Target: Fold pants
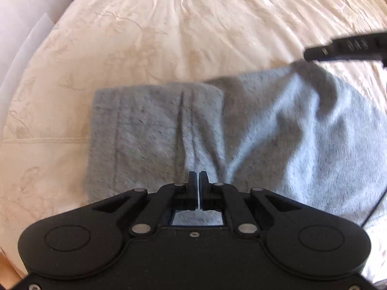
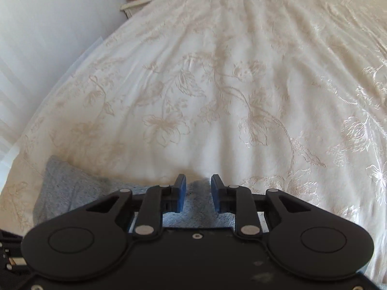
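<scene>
Item: grey pants (image 1: 217,130), lying on a cream bedspread (image 1: 169,36); left part flat and folded with a square edge, right part rumpled and raised toward the far right. Left gripper (image 1: 198,177): over the near edge of the pants, jaws closed with only a slit between; whether cloth was pinched could not be told. Right gripper (image 2: 198,188): jaws apart, holding nothing, over the far edge of the pants, bedspread beyond; blurred in the left view. Risk, as judged: the rumpled right side could slump unevenly and spoil the fold, the right jaws being open.
</scene>
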Tool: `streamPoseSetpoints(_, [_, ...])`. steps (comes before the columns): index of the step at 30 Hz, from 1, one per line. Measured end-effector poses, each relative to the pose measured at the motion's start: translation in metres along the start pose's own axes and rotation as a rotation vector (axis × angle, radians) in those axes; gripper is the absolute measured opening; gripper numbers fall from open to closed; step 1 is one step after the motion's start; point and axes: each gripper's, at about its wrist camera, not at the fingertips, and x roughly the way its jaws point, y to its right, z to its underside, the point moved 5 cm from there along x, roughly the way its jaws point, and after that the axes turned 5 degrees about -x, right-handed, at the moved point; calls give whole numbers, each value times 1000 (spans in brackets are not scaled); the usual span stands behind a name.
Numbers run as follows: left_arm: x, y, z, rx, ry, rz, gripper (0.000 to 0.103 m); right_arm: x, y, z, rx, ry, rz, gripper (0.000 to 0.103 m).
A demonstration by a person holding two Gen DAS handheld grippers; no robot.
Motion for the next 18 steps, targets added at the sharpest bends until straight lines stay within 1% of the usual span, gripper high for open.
streamPoseSetpoints(2, [3, -12, -14, -40, 11, -6, 12, -17, -11, 15, -17, 11, -21, 26])
streamPoseSetpoints(4, [17, -21, -21, -44, -16, -35, 12, -27, -27, 35, -43, -12, -45, 26])
streamPoseSetpoints(6, [36, -33, -18, -1, -62, -113, 12, -28, -45, 54, -76, -48, -70, 26])
streamPoseSetpoints(7, [46, -42, -16, 26, -83, -153, 12, -28, -59, 66, -110, -77, -81, 26])
streamPoseSetpoints(8, [51, -49, -13, 43, -89, -175, 11, -27, -68, 77, -136, -97, -86, 26])
streamPoseSetpoints(9, [53, -58, -13, 50, -90, -176, 12, -26, -79, 90, -164, -122, -95, 26])
streamPoseSetpoints(10, [55, -64, -12, 51, -85, -168, 18, -23, -92, 106, -191, -162, -111, 26])
streamPoseSetpoints(11, [55, -69, -12, 43, -87, -163, 29, -20, -101, 118, -210, -197, -123, 26])
streamPoseSetpoints(12, [55, -72, -13, 35, -90, -160, 33, -15, -112, 132, -235, -237, -133, 26])
streamPoseSetpoints(13, [54, -73, -15, 27, -97, -153, 34, -10, -122, 146, -266, -269, -136, 26])
streamPoseSetpoints(14, [55, -74, -17, 22, -104, -145, 34, -8, -129, 156, -294, -276, -121, 25])
streamPoseSetpoints(15, [54, -74, -18, 25, -104, -144, 34, -8, -134, 162, -329, -260, -91, 25])
streamPoseSetpoints(16, [52, -73, -19, 30, -101, -149, 33, -10, -139, 164, -353, -248, -68, 25])
streamPoseSetpoints(17, [48, -75, -21, 28, -91, -150, 29, -11, -139, 163, -349, -252, -62, 24])
streamPoseSetpoints(18, [42, -74, -21, 18, -78, -148, 28, -14, -138, 161, -328, -256, -63, 24])
